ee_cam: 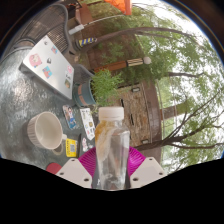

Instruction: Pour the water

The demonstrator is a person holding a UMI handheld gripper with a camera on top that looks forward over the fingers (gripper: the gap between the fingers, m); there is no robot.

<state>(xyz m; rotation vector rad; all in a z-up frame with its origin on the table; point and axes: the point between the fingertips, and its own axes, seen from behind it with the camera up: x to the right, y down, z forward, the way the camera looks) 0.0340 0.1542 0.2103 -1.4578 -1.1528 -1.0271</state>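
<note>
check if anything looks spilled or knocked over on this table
Nothing stands out. The clear bottle stands upright between the fingers of the gripper, cap on. The white cup sits upright on the table beside it, with no puddle visible around either. Whether the cup holds water cannot be seen.

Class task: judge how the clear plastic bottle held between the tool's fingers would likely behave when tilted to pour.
The bottle looks thin, clear plastic, so it may flex under the tool. Its smooth wall could slip. Being tall and narrow, it would probably tip easily if set down near the cup.

bare tabletop (25,95) left, cup (46,129) obstructing nearby
</note>
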